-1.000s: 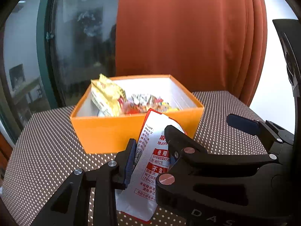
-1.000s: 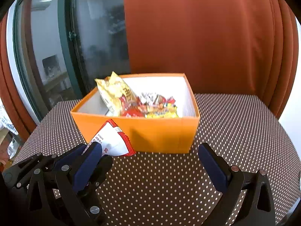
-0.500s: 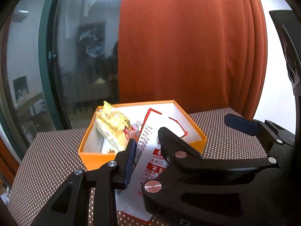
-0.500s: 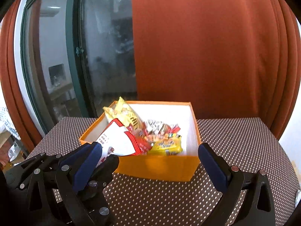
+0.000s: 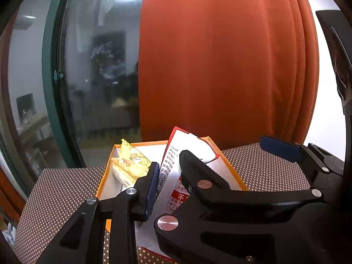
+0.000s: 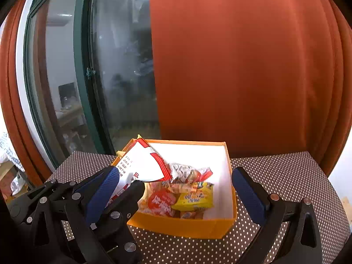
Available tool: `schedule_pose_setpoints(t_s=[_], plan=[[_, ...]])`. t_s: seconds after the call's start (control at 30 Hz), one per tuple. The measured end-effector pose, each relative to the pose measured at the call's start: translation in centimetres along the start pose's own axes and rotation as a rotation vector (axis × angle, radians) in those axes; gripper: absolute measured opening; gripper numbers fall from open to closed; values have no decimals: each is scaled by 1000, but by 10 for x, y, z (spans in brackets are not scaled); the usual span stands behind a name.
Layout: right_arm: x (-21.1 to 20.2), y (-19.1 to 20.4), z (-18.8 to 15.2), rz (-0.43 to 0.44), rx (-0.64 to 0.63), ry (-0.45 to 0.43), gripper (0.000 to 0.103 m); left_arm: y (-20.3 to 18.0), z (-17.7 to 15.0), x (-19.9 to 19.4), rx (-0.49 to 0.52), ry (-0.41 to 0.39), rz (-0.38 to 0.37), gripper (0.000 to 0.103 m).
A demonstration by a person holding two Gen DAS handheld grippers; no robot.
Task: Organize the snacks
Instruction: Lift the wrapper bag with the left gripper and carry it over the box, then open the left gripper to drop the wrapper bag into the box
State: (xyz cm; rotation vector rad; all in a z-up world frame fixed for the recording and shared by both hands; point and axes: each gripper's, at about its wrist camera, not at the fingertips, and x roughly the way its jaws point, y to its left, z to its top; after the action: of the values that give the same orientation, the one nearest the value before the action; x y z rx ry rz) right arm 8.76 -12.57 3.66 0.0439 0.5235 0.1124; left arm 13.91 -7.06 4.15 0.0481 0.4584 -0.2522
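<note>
Both my wrist views: strong fisheye bowing, black vignette at the corners. Daylight blows out white along the right edge. Glass door (image 5: 94, 83) carries hazy reflections and a bright glare patch at top. Orange curtain (image 6: 242, 66) evenly lit, soft. My near gripper parts dark, slightly blurred.

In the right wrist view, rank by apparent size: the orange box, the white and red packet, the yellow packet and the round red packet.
1. orange box
2. white and red packet, held by the left gripper; nearer the camera, so it may look oversized
3. yellow packet and round red packet: alike, too close to rank
</note>
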Motion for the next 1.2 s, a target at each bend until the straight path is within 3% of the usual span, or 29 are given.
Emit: schedule_pose_setpoints(t_s=[0.3, 0.8, 0.9, 1.2], plan=[[27, -10, 14, -26, 31, -11, 103, 5, 17, 33, 12, 10, 37, 35], [100, -44, 11, -65, 65, 105, 103, 4, 18, 116, -5, 124, 41, 35], [109, -51, 8, -128, 72, 100, 103, 2, 17, 132, -1, 131, 62, 35], [149, -72, -4, -166, 107, 196, 103, -2, 7, 174, -12, 236, 82, 36]])
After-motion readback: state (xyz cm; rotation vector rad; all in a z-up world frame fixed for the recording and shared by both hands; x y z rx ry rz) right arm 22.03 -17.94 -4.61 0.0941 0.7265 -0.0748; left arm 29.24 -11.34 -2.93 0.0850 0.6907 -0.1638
